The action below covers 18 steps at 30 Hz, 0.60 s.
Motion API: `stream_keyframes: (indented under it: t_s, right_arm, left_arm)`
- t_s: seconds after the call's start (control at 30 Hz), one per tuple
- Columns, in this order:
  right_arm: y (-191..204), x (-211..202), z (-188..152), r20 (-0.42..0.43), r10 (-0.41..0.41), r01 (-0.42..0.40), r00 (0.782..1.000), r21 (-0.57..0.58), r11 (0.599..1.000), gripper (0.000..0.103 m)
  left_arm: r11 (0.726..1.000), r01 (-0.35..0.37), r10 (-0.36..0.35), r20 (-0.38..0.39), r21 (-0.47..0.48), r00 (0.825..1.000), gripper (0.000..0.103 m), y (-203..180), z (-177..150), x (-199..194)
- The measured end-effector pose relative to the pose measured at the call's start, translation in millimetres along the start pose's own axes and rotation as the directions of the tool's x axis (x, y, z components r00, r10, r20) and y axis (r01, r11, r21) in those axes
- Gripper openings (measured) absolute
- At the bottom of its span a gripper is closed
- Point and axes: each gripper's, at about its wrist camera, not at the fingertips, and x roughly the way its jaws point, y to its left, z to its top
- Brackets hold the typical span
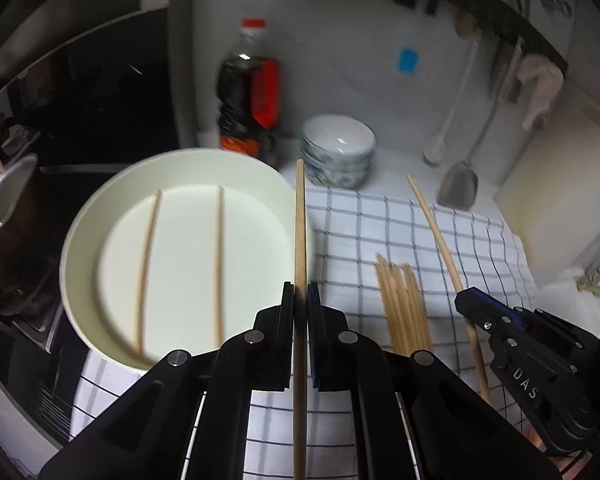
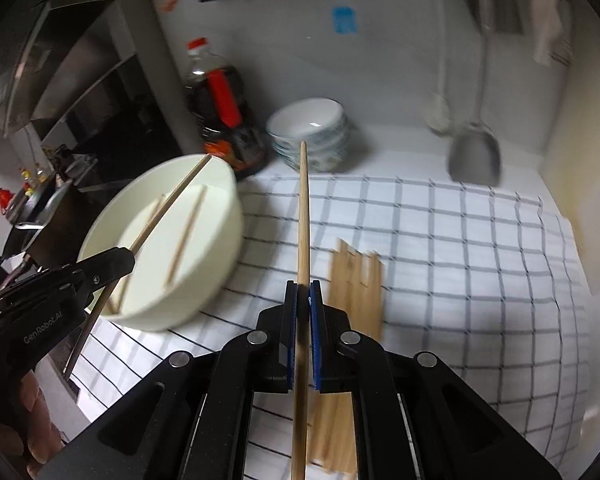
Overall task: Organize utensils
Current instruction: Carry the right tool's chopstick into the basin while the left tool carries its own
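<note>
- The left gripper (image 1: 300, 292), black with blue pads, is pinched on 1 long wooden chopstick (image 1: 299, 240), which runs straight out between its jaws and points away.
- This chopstick passes just over the right rim of the round cream bowl (image 1: 80, 248), which sits at the left on the white cloth with a dark grid (image 1: 380, 232).
- 2 more wooden chopsticks (image 1: 219, 264) lie inside the bowl, roughly parallel.
- The right gripper (image 2: 303, 292), of the same make, is clamped on another single chopstick (image 2: 303, 208), held level above the cloth and pointing at the far stack of patterned bowls (image 2: 312, 140).
- A loose bundle of wooden chopsticks (image 2: 356, 276) lies on the cloth just right of the right gripper's jaws.
- The dark sauce bottle with a red cap (image 1: 250, 92) stands at the far wall, left of the stacked bowls.
- A metal spatula (image 1: 458, 188) hangs at the far right.
</note>
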Motion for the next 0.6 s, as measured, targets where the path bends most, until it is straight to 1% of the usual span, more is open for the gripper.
stream_keyframes:
  t_s: [0.17,0.33,0.47,0.6]
  right_arm:
    - [52,22,27,0.001,0.074,-0.074,0.997,-0.052,0.996,0.006]
    - [103,63,49,-0.028,0.125,-0.127,0.992,-0.086,0.988,0.006]
    - [127,97,59,-0.072,0.137,-0.142,0.988,-0.081,0.986,0.006]
    - [142,131,62,-0.141,0.123,-0.133,0.982,-0.063,0.989,0.006]
  left_arm:
    - [0.997,-0.066,0.067,0.02,-0.035,0.998,0.007,53,22,-4]
    - [0.992,-0.11,0.11,0.002,-0.059,0.994,0.007,104,37,12]
    - [0.991,-0.123,0.122,-0.011,-0.061,0.992,0.007,127,41,31]
    - [0.991,-0.12,0.117,-0.044,-0.063,0.992,0.007,143,43,56]
